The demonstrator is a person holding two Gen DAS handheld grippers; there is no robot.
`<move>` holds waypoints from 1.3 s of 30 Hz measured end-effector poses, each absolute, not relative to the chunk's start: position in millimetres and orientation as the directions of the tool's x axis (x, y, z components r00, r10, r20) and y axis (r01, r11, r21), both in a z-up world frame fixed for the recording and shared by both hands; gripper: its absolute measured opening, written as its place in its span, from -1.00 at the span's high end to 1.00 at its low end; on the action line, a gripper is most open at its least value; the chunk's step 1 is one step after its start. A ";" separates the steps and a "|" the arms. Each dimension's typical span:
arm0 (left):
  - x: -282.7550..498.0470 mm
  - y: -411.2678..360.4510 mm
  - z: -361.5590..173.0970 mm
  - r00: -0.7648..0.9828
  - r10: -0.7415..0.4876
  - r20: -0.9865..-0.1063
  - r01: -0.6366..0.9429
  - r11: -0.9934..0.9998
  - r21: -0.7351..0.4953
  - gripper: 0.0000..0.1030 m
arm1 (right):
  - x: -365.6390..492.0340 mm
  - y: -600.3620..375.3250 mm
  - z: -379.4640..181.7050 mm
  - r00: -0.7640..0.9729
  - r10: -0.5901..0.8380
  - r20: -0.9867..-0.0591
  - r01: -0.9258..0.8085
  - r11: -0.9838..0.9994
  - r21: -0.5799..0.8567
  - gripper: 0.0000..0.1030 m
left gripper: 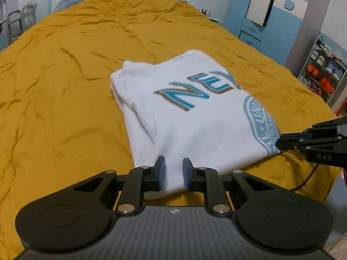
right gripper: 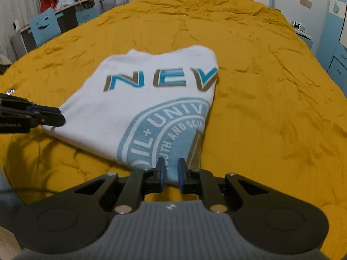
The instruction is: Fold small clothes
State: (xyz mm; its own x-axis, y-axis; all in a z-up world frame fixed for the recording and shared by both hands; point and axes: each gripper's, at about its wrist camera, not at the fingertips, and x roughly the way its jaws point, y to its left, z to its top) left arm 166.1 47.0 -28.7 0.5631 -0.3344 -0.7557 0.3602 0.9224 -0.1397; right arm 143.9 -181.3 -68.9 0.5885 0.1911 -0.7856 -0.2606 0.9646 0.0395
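Note:
A white T-shirt (left gripper: 173, 119) with blue "NEV" lettering and a round blue emblem lies folded on the mustard bedspread (left gripper: 65, 86). My left gripper (left gripper: 174, 169) is shut on the shirt's near left corner, with cloth between its blue pads. My right gripper (right gripper: 171, 170) is shut on the shirt's (right gripper: 134, 108) near right corner, at the emblem. The right gripper shows at the right edge of the left wrist view (left gripper: 279, 143), and the left gripper at the left edge of the right wrist view (right gripper: 61, 117). The near edge looks lifted a little off the bed.
The bedspread (right gripper: 271, 108) is wrinkled and reaches far on all sides. A shoe rack (left gripper: 321, 75) stands right of the bed. A desk with a blue chair (right gripper: 45, 26) stands to the left. Blue cabinets (right gripper: 338, 60) are at the right.

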 end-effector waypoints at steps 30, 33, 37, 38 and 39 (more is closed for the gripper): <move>145.9 23.5 84.3 0.850 -0.213 -0.483 0.299 0.948 0.108 -0.56 | 138.3 -173.7 50.4 0.760 0.222 -0.611 -0.284 0.959 -0.005 -0.27; 140.0 13.9 102.2 0.891 -0.192 -0.412 0.261 0.958 0.120 -0.78 | 129.5 -169.0 70.3 0.806 0.214 -0.551 -0.276 0.961 -0.030 -0.51; 119.8 0.1 115.6 0.944 -0.128 -0.304 0.173 0.977 0.126 -0.90 | 108.5 -163.2 86.0 0.855 0.220 -0.469 -0.266 0.963 -0.033 -0.58; 115.7 -1.6 116.8 0.951 -0.112 -0.288 0.151 0.981 0.119 -0.91 | 103.0 -162.7 87.9 0.863 0.219 -0.456 -0.260 0.965 -0.029 -0.58; 110.4 -2.0 117.4 0.958 -0.089 -0.274 0.124 0.986 0.112 -0.92 | 96.4 -162.0 88.8 0.871 0.215 -0.441 -0.252 0.967 -0.026 -0.58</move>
